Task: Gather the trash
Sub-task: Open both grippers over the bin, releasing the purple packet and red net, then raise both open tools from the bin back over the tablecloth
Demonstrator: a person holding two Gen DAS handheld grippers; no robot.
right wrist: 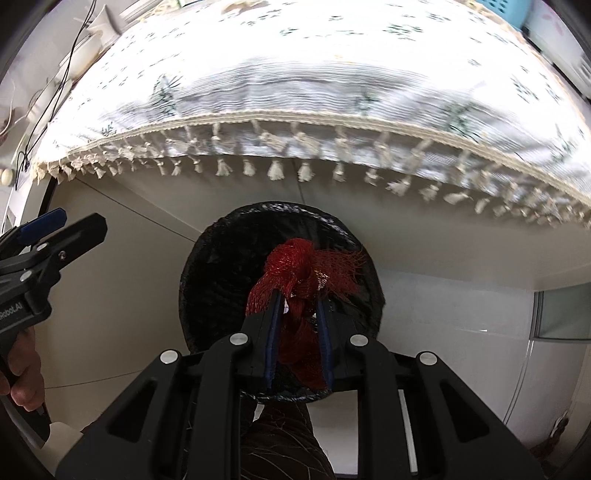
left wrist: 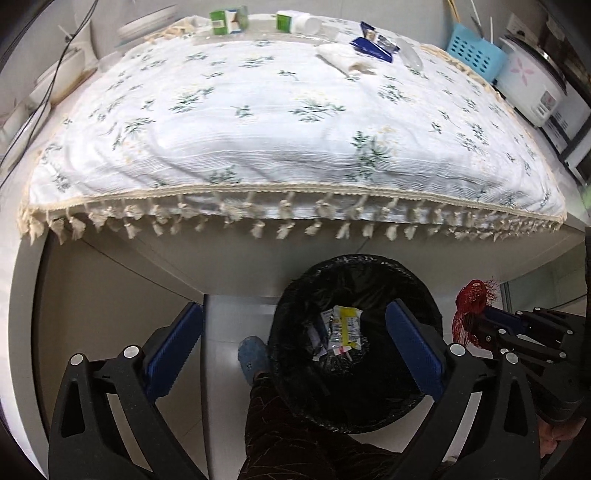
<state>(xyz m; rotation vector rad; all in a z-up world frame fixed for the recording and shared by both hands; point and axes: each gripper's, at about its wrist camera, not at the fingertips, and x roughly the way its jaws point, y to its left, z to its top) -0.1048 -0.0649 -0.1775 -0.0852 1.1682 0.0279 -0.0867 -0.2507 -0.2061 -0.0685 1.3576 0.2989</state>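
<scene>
A black-lined trash bin (left wrist: 354, 343) stands on the floor under the table's front edge, with a yellow-and-white wrapper (left wrist: 345, 326) and other scraps inside. My left gripper (left wrist: 295, 345) is open and empty above the bin. My right gripper (right wrist: 297, 299) is shut on a red mesh net (right wrist: 301, 269) and holds it over the bin (right wrist: 221, 280). The net also shows at the right of the left wrist view (left wrist: 471, 310). On the far side of the table lie green cartons (left wrist: 229, 22), a white cup (left wrist: 308, 24), blue wrappers (left wrist: 373, 42) and a crumpled tissue (left wrist: 347, 59).
A white flowered tablecloth (left wrist: 280, 122) with a tasselled fringe covers the table. A blue basket (left wrist: 474, 51) and a rice cooker (left wrist: 532, 85) stand at the back right. Cables hang at the left (left wrist: 55, 74). The person's leg (left wrist: 295, 435) and blue slipper (left wrist: 253, 356) are beside the bin.
</scene>
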